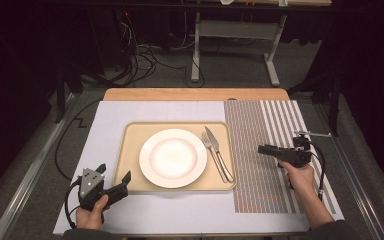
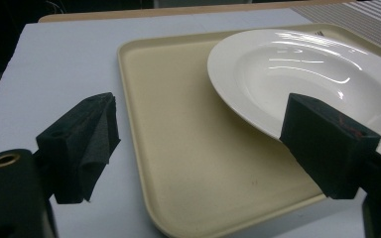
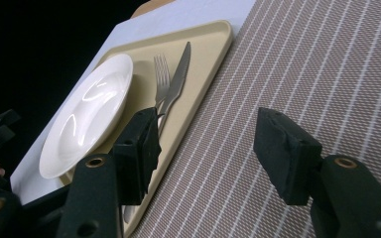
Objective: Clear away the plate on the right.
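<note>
Hovering left tool [image 1: 114, 181]: lower left of the high view, jaws spread with nothing between them, aimed at the tray's near corner; probably parked there to steady or wait.
Right tool [image 1: 266, 149]: right of centre over the striped placemat [image 1: 260, 150], jaws apart and empty, pointing toward the cutlery; my guess is that it is lined up to reach for it.
Tray [image 1: 130, 150]: beige, middle of the frame, lying on the white sheet [image 1: 105, 120] that covers the counter [image 1: 195, 94]; it keeps the setting together.
Plate [image 1: 173, 157]: white, centred on the tray, empty.
Fork [image 1: 215, 155] and knife [image 1: 215, 150]: side by side just right of the plate, inside the tray's right rim, handles toward the bottom of the frame, handy for the right tool.
Far background: cables and a desk frame at the top, dim.
</note>
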`<control>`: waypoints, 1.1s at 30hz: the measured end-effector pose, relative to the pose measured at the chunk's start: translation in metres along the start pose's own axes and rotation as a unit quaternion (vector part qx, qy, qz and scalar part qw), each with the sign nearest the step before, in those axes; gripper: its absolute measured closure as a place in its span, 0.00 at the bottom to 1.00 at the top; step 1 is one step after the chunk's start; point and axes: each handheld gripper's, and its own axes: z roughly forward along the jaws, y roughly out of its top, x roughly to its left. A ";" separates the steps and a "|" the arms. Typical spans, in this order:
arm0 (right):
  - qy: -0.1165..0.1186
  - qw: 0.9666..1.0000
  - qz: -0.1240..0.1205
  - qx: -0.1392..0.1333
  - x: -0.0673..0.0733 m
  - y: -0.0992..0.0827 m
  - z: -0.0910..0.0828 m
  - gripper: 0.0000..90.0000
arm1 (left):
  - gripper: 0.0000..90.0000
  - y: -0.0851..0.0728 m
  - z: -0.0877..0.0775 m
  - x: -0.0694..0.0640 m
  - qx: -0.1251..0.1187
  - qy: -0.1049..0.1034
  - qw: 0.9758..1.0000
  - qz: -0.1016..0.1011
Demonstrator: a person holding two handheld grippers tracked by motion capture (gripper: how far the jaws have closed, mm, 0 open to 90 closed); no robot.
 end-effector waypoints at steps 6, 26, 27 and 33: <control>-0.024 0.999 -0.025 -0.001 0.001 -0.006 -0.013 0.48 | 0.18 0.000 0.000 0.001 0.002 0.004 1.000 -0.005; -0.127 0.978 -0.167 -0.004 0.023 -0.049 -0.053 0.41 | 0.18 0.002 -0.003 0.004 -0.002 0.009 1.000 -0.009; -0.132 0.976 -0.175 -0.009 0.024 -0.051 -0.055 0.41 | 0.18 0.002 -0.003 0.004 -0.001 0.009 1.000 -0.009; -0.149 0.968 -0.199 -0.034 0.028 -0.070 -0.067 0.39 | 0.18 0.002 -0.004 0.002 -0.004 0.009 1.000 -0.009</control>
